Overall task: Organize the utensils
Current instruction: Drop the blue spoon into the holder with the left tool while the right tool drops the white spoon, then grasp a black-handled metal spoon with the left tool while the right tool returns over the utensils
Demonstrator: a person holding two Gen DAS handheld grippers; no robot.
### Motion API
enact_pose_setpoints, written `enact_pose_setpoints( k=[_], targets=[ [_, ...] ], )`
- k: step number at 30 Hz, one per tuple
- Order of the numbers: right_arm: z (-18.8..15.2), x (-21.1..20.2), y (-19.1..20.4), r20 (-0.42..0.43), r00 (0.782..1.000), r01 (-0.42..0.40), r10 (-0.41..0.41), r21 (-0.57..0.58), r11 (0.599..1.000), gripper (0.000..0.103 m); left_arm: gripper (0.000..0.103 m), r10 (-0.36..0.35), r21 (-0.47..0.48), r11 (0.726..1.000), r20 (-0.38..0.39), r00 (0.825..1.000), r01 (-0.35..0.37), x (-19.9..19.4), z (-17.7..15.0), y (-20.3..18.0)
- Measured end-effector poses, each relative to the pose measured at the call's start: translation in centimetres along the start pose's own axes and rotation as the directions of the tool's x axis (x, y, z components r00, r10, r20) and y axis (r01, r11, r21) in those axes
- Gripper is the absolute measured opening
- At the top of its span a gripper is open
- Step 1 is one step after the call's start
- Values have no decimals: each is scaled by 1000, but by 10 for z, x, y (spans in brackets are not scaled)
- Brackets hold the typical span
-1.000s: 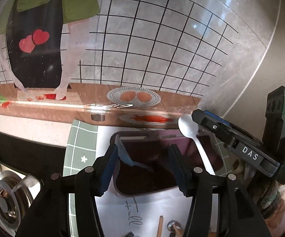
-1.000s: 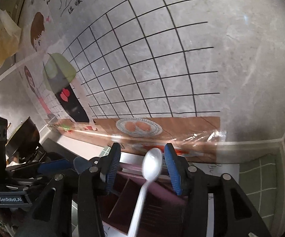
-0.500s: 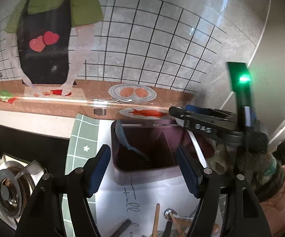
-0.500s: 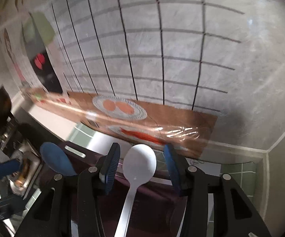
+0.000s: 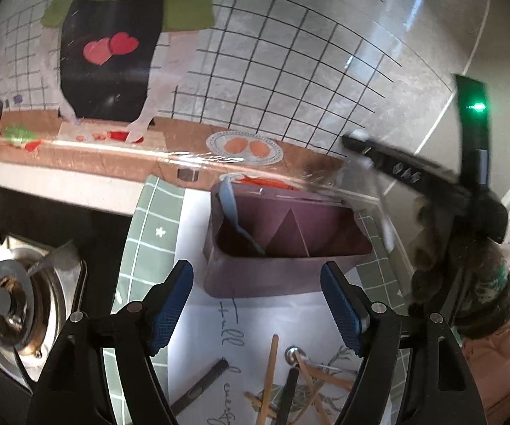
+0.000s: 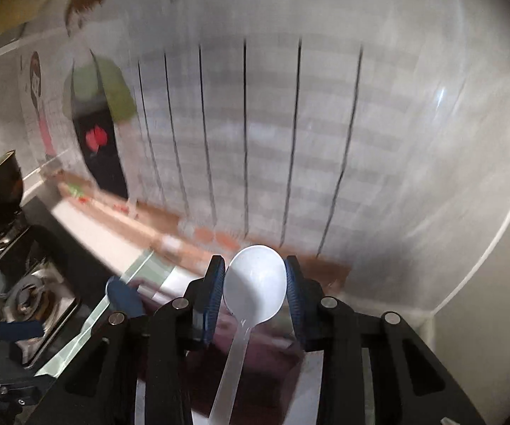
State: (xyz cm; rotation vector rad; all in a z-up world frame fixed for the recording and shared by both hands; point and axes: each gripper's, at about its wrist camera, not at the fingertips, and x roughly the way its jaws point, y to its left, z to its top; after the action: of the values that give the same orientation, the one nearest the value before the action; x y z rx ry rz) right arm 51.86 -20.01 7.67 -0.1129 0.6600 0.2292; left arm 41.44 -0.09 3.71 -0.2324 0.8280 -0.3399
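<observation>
My left gripper (image 5: 256, 301) stands with its 2 blue-padded jaws wide and nothing between them; they have just been opening further. It hangs just in front of the dark purple rectangular plastic utensil holder (image 5: 283, 244), which sits on a white sheet of paper with handwriting (image 5: 201, 318) laid over a green grid-patterned mat (image 5: 138, 248). Inside the holder, a light blue plastic spoon (image 5: 231, 212) leans against its left wall, bowl up above the rim.

My right gripper (image 6: 255, 290) has the white plastic spoon (image 6: 253, 283) by its bowl. The jaws have just been closing, and both blue pads now sit against the bowl's edges, with the handle running down towards the camera. From the left wrist view the same gripper (image 5: 357, 148) is above the holder's right end, and the white spoon's handle (image 5: 384, 219) hangs down blurred just beyond the right wall; I cannot tell whether it touches the holder.

Near the bottom of the left view, a few wooden chopsticks (image 5: 272, 372) and a metal-ended utensil (image 5: 292, 352) lie on the paper. A steel gas burner (image 5: 10, 304) sits to the left of the mat.
</observation>
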Motion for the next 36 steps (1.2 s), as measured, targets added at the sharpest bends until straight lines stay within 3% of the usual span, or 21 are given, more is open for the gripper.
enact_pose_setpoints(
  k=[5, 11, 12, 14, 19, 21, 22, 23, 25, 27, 33, 36],
  targets=[
    [-4, -14, 8, 199, 978, 66, -54, -52, 996, 31, 75, 26, -15, 1000, -14, 1000, -26, -2, -10, 9],
    [-31, 1, 13, 277, 958, 89, -69, -60, 994, 34, 75, 79, -40, 996, -33, 996, -81, 0, -18, 23],
    [-36, 3, 12, 256, 966, 57, -40, -57, 997, 37, 75, 87, -47, 995, -37, 996, -88, 1, -20, 25],
    [-45, 2, 11, 223, 975, 6, 5, -47, 999, 59, 75, 96, -58, 994, -40, 995, -98, 1, -22, 30],
    [-64, -35, 5, 181, 984, -5, -2, 40, 999, 65, 75, 101, -52, 993, -40, 994, -103, -9, -34, 34],
    [-72, -53, 5, 137, 991, -16, 7, 59, 998, 75, 75, 98, -31, 995, -46, 994, -99, -14, -41, 32],
    [-76, -62, 6, 97, 995, -26, 20, 61, 998, 86, 75, 91, -14, 996, -57, 994, -92, -17, -47, 30],
    [-80, -67, 8, 73, 997, -32, 27, 64, 997, 91, 75, 90, -3, 996, -67, 994, -90, -19, -51, 29],
    [-91, -84, 17, 17, 999, -36, 36, 41, 998, 92, 75, 88, 31, 996, -86, 992, -86, -26, -66, 26],
    [-103, -95, 29, -26, 999, -25, 25, 0, 1000, 101, 75, 94, 60, 994, -100, 991, -88, -31, -80, 24],
    [-155, -118, 68, -108, 988, 94, -107, -124, 988, 102, 75, 99, 128, 989, -172, 980, -77, -39, -128, 23],
    [-174, -121, 73, -182, 981, 47, -62, -87, 995, 102, 75, 92, 145, 987, -180, 979, -66, -44, -139, 22]
  ],
)
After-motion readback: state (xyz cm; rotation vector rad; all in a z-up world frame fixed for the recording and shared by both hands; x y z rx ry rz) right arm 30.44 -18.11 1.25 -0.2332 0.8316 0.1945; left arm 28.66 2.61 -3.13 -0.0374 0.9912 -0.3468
